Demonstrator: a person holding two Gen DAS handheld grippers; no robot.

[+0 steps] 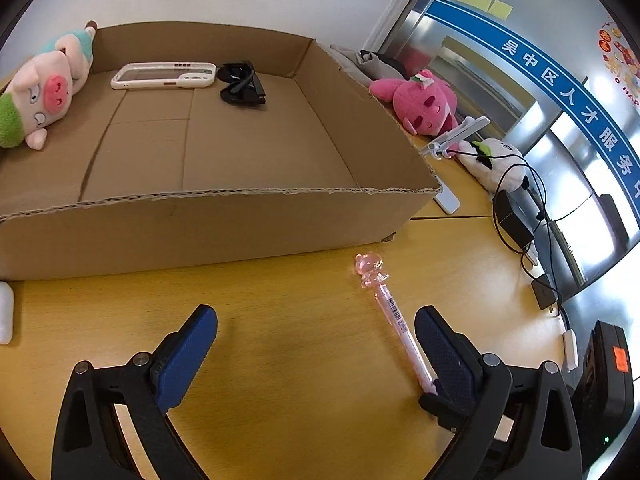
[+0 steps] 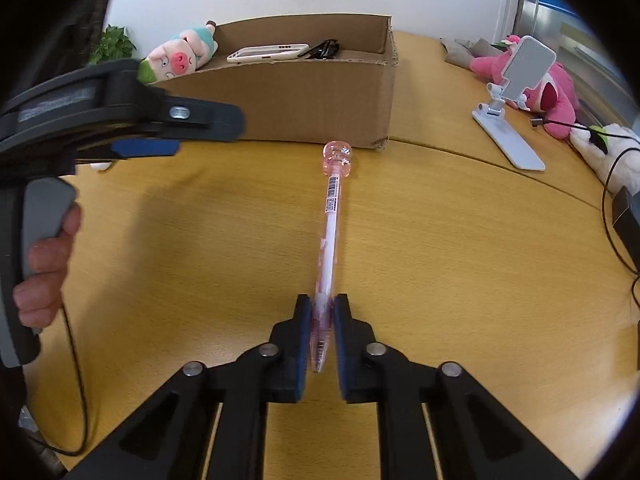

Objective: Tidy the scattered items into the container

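The right tool is clenched on the near end of the pink pen, which lies on the wooden tabletop pointing at the cardboard box just beyond it. The left tool hangs spread wide over bare tabletop, gripping nothing. In the box lie a plush pig, a white device and black sunglasses.

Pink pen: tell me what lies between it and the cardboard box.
Nothing visible. The right claw is shut on the pink pen, and only bare tabletop lies up to the cardboard box. Its near wall must be cleared.
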